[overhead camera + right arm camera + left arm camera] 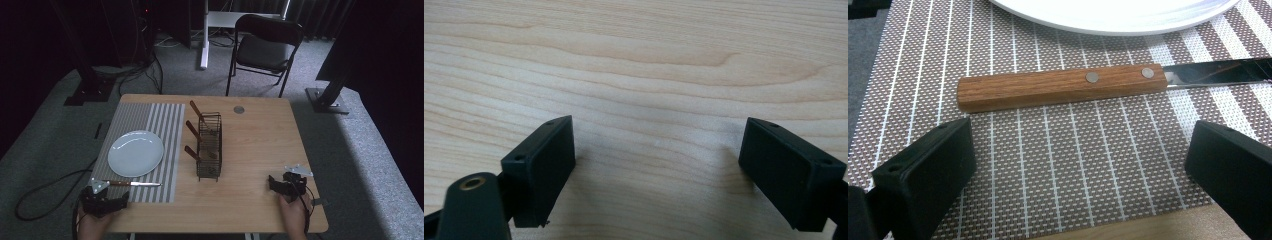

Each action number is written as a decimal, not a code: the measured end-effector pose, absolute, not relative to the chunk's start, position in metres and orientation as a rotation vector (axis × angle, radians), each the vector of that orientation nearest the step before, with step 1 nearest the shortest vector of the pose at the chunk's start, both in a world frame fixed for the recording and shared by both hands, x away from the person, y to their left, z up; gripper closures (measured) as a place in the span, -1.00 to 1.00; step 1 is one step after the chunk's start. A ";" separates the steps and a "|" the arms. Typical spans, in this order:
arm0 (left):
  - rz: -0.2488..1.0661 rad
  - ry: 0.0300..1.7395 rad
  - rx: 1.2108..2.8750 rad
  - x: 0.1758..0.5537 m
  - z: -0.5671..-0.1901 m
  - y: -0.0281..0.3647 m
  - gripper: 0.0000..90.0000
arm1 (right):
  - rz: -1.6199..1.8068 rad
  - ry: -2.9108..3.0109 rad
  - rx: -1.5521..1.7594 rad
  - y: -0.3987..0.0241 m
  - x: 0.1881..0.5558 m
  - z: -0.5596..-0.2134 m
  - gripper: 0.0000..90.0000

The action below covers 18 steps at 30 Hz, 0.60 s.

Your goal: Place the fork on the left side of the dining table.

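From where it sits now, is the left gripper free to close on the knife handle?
Probably yes. The left gripper is open, and the knife lies flat on the placemat just ahead of its fingers, nothing between. The plate sits beyond the handle, clear of it.

We see a knife (1063, 87) lying flat on the striped placemat (1048, 150), just beside the white plate's (1113, 17) near rim and apart from it. Its wooden handle is brown and straight-edged, with two round metal rivets near the blade end. The shiny steel blade points away along the plate's rim.
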<state>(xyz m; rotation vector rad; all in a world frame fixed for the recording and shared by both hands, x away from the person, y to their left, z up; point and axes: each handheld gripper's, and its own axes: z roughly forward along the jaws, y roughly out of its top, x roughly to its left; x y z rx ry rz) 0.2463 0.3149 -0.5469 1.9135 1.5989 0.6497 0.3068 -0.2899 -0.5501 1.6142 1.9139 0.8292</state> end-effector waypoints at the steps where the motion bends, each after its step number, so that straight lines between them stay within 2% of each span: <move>1: 0.650 1.599 1.913 0.246 -0.547 0.315 -1.00 | 0.829 1.914 1.614 -0.290 0.307 -0.550 -0.68; 18: 0.629 1.604 1.935 0.249 -0.545 0.315 -1.00 | 0.815 1.894 1.634 -0.289 0.304 -0.550 -0.71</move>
